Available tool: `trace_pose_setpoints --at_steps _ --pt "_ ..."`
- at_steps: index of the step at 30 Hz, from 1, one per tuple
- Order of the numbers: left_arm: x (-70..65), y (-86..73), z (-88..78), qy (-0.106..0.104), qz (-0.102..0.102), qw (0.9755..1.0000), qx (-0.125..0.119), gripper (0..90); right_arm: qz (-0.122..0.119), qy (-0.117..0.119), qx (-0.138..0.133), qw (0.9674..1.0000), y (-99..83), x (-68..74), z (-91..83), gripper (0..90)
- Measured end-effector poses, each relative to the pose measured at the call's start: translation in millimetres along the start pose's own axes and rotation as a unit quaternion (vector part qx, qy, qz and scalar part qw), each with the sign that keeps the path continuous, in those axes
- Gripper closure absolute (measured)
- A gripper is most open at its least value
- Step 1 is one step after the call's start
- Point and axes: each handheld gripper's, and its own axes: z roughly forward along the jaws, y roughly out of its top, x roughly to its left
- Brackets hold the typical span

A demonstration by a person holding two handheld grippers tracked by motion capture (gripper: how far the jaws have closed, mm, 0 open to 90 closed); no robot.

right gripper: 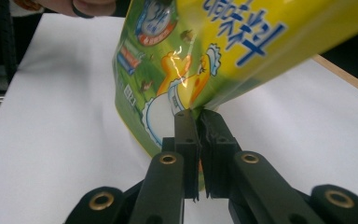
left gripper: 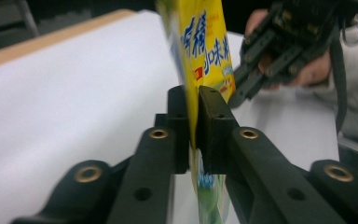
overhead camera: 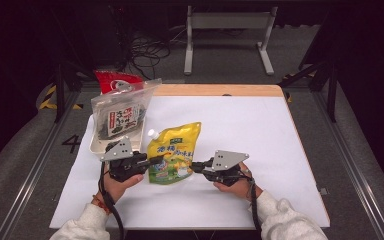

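A yellow and green spouted pouch (overhead camera: 175,150) with blue lettering is held up off the white table cover (overhead camera: 260,140), between the two grippers. My left gripper (overhead camera: 155,161) is shut on the pouch's left edge. In the left gripper view, the pads of that gripper (left gripper: 193,95) press the thin pouch edge (left gripper: 205,42) between them. My right gripper (overhead camera: 196,165) is shut on the pouch's lower right corner. The right gripper view shows those jaws (right gripper: 198,114) pinching the seam under the printed face (right gripper: 223,46). The right gripper (left gripper: 279,51) and its hand also appear beyond the pouch in the left gripper view.
A white tray (overhead camera: 97,145) stands at the table's left, holding an upright clear bag of dark seaweed (overhead camera: 122,115). A red packet (overhead camera: 114,80) sits behind it. A wooden strip (overhead camera: 220,90) borders the far edge. White cover stretches to the right.
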Motion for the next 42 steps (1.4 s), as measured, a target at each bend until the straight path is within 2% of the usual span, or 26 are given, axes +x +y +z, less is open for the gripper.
trace_pose_setpoints --at_steps 1,2,3,4,6,12,13,16,18,19,21,22,23,24,25,28,29,30,33,34,35,36,37,39,40,42 --pt "-1.1 -0.3 3.4 0.005 0.004 0.9999 0.01 72.0 -0.004 -0.001 0.001 1.0 1.2 1.1 0.2 85.5" --pt "-3.2 -0.8 2.9 0.026 0.015 0.9995 0.001 71.7 -0.01 -0.001 0.006 0.9999 2.0 2.3 1.2 85.5" --pt "-2.3 -0.4 1.2 0.016 0.016 0.9997 -0.012 79.7 -0.008 -0.003 0.008 0.9999 1.5 2.8 2.0 85.5" --pt "-2.0 1.0 0.2 0.01 0.016 0.9998 -0.01 83.2 -0.004 -0.001 0.005 1.0 0.4 2.3 2.4 85.5" --pt "-2.8 2.1 1.0 0.014 0.022 0.9996 -0.002 84.2 -0.005 -0.004 0.009 0.9999 -0.2 2.6 3.5 85.6" --pt "-8.2 3.4 1.7 0.026 0.039 0.9989 -0.002 85.5 0.004 -0.01 0.012 0.9999 -1.6 1.5 3.5 83.9" --pt "-8.3 3.1 1.0 0.028 0.038 0.9989 -0.003 85.5 0.015 -0.015 0.008 0.9997 -0.6 0.1 1.2 75.5" --pt "-4.2 1.3 -3.2 0.028 0.025 0.9992 -0.017 85.6 0.019 -0.024 0.012 0.9995 1.9 -0.6 -4.3 62.8" --pt "-3.2 1.4 -5.1 0.03 0.024 0.9991 -0.02 85.6 0.023 -0.029 0.013 0.9992 2.4 -1.1 -7.9 59.8" --pt "-2.3 1.8 -8.1 0.032 0.018 0.999 -0.028 85.6 0.032 -0.037 0.014 0.9987 2.7 -3.0 -17.9 54.3" --pt "-1.5 1.9 -10.0 0.032 0.02 0.9988 -0.033 85.6 0.036 -0.04 0.018 0.9984 2.5 -4.2 -21.3 50.1" --pt "-1.4 2.6 -12.2 0.032 0.021 0.9988 -0.033 85.6 0.048 -0.054 0.028 0.997 0.4 -7.6 -32.8 46.6" --pt "-1.4 2.6 -12.2 0.032 0.021 0.9988 -0.033 85.6 0.048 -0.054 0.028 0.997 0.4 -7.6 -32.8 46.6" --pt "-0.1 3.5 -15.4 0.033 0.027 0.9985 -0.036 85.6 0.055 -0.072 0.044 0.995 -2.8 -9.9 -43.5 39.9" --pt "-0.3 3.4 -16.1 0.032 0.02 0.9985 -0.04 85.6 0.061 -0.076 0.048 0.9941 -5.1 -10.8 -49.5 38.6" --pt "0.3 4.4 -19.9 0.032 0.023 0.9982 -0.046 85.6 0.075 -0.097 0.061 0.9906 -12.3 -12.4 -66.7 32.8" --pt "0.3 4.4 -19.9 0.032 0.023 0.9982 -0.046 85.6 0.075 -0.097 0.061 0.9906 -12.3 -12.4 -66.7 32.8" --pt "1.3 5.8 -23.0 0.032 0.031 0.9979 -0.046 85.6 0.084 -0.107 0.071 0.9881 -19.7 -12.6 -80.5 30.2" --pt "0.7 6.5 -25.8 0.031 0.026 0.9979 -0.051 85.6 0.099 -0.117 0.087 0.9843 -29.3 -11.2 -97.0 27.6" --pt "1.4 7.5 -27.9 0.032 0.036 0.9977 -0.049 85.6 0.099 -0.117 0.087 0.9843 -29.3 -11.2 -97.0 27.6" --pt "0.6 7.8 -31.4 0.031 0.033 0.9977 -0.051 85.6 0.107 -0.127 0.093 0.9818 -34.8 -8.7 -107.2 25.8" --pt "0.6 7.8 -31.4 0.031 0.033 0.9977 -0.051 85.6 0.107 -0.127 0.093 0.9818 -34.8 -8.7 -107.2 25.8" --pt "1.0 7.9 -34.8 0.03 0.037 0.9976 -0.051 85.6 0.116 -0.131 0.1 0.9795 -40.0 -5.4 -115.9 25.1" --pt "1.1 7.8 -36.4 0.031 0.037 0.9975 -0.052 85.6 0.115 -0.135 0.101 0.979 -41.9 -4.0 -118.7 24.9" --pt "2.6 8.2 -40.6 0.031 0.041 0.9972 -0.054 85.6 0.113 -0.143 0.111 0.977 -46.3 0.1 -125.9 24.1" --pt "2.5 8.3 -41.8 0.032 0.04 0.9971 -0.056 85.6 0.117 -0.144 0.112 0.9761 -48.3 1.0 -128.8 23.8"
